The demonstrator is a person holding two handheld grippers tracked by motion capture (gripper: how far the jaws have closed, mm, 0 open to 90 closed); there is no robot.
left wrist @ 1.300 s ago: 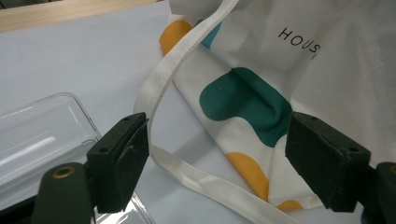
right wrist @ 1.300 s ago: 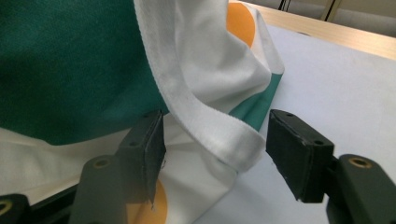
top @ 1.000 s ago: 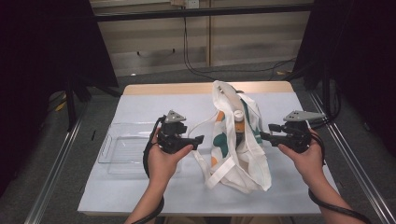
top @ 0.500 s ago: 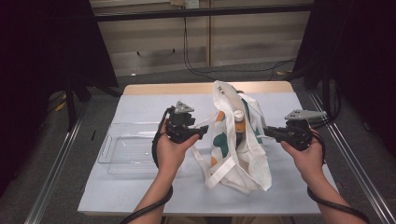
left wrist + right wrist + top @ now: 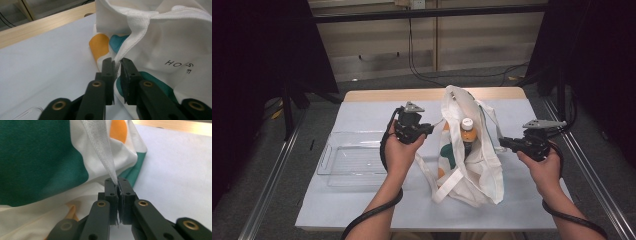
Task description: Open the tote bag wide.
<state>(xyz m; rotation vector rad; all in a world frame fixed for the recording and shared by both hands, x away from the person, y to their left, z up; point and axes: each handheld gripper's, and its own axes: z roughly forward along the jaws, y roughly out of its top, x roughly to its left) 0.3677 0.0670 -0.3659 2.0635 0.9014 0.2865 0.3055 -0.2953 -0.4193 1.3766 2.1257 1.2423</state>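
Observation:
A white cloth bag [image 5: 474, 167] with green and orange patches stands open in the middle of the table, with an orange bottle [image 5: 467, 134] with a white cap upright inside it. My left gripper [image 5: 431, 131] is at the bag's left rim. In the left gripper view its jaws [image 5: 117, 62] have just been closing and now pinch the bag's hemmed edge [image 5: 130, 42]. My right gripper [image 5: 503, 145] is at the bag's right side. In the right gripper view it [image 5: 117, 181] is shut on a white woven strap [image 5: 100, 145] of the bag [image 5: 45, 157].
A clear plastic tray [image 5: 343, 166] lies on the white table cover [image 5: 362, 210] to the left of the bag, under my left forearm. A wooden table edge [image 5: 387, 95] runs along the far side. Metal rails flank the table.
My left hand has moved right and away from me, from over the tray to the bag's left rim, and its jaws have closed on the hem. The right hand stays at the bag's right side.

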